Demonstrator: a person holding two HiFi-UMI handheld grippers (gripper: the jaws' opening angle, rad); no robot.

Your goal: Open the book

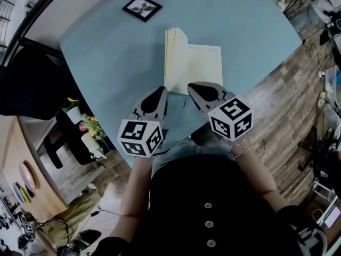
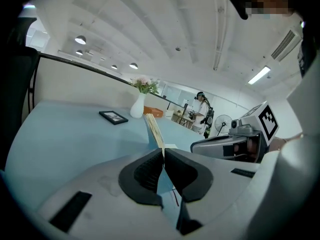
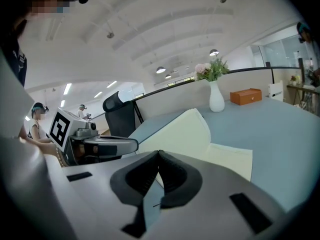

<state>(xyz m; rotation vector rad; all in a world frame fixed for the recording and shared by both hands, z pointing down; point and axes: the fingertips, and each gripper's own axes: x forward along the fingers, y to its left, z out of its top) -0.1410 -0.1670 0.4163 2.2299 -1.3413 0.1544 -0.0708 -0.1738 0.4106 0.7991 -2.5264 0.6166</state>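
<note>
The cream-paged book (image 1: pixel 202 63) lies open on the blue table (image 1: pixel 106 63). Its right page is flat, and a stack of pages (image 1: pixel 171 57) stands nearly upright on the left side. In the left gripper view those raised pages (image 2: pixel 154 128) rise just beyond the tips. My left gripper (image 1: pixel 162 92) is at the book's near left corner, jaws closed with nothing between them. My right gripper (image 1: pixel 192 87) is at the book's near edge, also shut and empty. The flat page (image 3: pixel 230 156) and the lifted pages (image 3: pixel 180 131) show in the right gripper view.
A black picture frame (image 1: pixel 141 7) lies at the back left of the table. A white vase (image 2: pixel 138 105) with flowers and an orange box (image 3: pixel 245 95) stand at the far side. A black chair (image 3: pixel 120 115) is beside the table. The table's near edge (image 1: pixel 178 137) is at the person's waist.
</note>
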